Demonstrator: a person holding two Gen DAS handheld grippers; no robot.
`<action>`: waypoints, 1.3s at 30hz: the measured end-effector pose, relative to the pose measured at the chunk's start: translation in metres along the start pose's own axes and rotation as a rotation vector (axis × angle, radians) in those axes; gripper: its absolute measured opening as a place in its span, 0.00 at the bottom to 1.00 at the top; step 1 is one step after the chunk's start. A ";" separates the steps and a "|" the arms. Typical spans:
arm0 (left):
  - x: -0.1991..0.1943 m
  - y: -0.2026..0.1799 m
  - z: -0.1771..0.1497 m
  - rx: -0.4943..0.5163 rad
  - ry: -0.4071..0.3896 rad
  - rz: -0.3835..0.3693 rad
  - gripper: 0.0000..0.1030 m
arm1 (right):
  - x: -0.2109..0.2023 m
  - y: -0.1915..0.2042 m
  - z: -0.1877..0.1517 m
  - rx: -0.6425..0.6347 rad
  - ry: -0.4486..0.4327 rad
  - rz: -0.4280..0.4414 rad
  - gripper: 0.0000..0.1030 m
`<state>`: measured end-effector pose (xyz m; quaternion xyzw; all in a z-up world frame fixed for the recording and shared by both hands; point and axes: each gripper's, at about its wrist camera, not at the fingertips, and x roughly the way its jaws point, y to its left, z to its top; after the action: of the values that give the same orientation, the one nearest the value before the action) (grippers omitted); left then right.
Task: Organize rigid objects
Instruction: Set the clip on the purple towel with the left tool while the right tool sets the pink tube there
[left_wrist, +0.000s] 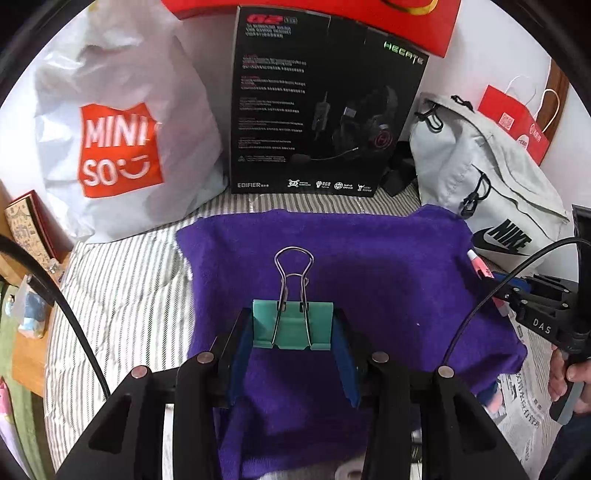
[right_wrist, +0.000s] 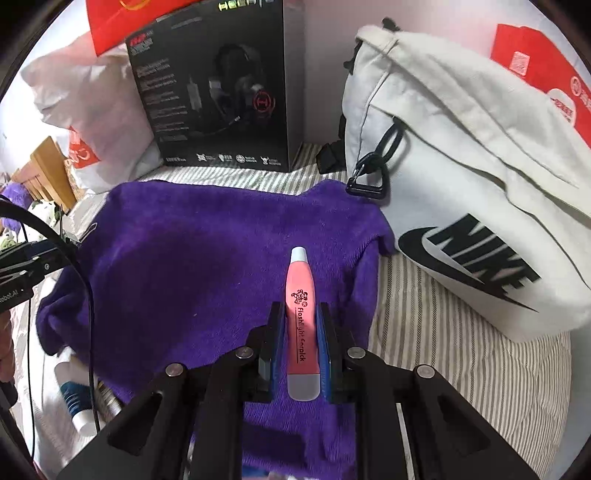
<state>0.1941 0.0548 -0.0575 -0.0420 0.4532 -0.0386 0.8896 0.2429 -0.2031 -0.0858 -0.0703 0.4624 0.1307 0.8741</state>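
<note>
My left gripper (left_wrist: 292, 328) is shut on a teal binder clip (left_wrist: 295, 326) whose wire handles stick up and forward, held just above the purple towel (left_wrist: 388, 280). My right gripper (right_wrist: 302, 325) is shut on a pink flashlight earpick (right_wrist: 301, 314), its grey tip pointing forward over the purple towel (right_wrist: 184, 251). In the left wrist view the right gripper (left_wrist: 495, 282) shows at the towel's right edge with the pink earpick (left_wrist: 480, 266) sticking out of it. The left gripper's body (right_wrist: 22, 266) sits at the far left of the right wrist view.
Behind the towel stand a black headset box (left_wrist: 317, 107), a white Miniso bag (left_wrist: 118, 147) and a white Nike bag (right_wrist: 461, 184), with red paper bags (left_wrist: 517, 122) beyond. A blue-and-white tube (right_wrist: 75, 402) lies left of the towel on the striped sheet (right_wrist: 461, 362). Newspaper (left_wrist: 524, 398) lies at right.
</note>
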 end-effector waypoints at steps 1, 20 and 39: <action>0.004 -0.001 0.002 0.004 0.005 0.000 0.38 | 0.004 0.000 0.002 0.000 0.006 -0.002 0.16; 0.067 0.003 0.016 -0.001 0.115 0.034 0.38 | 0.065 0.004 0.018 -0.023 0.098 -0.027 0.16; 0.071 -0.006 0.007 0.038 0.133 0.037 0.55 | 0.051 -0.002 0.008 -0.030 0.081 0.018 0.44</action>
<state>0.2407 0.0419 -0.1100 -0.0139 0.5113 -0.0333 0.8587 0.2774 -0.1943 -0.1231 -0.0844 0.4961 0.1423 0.8523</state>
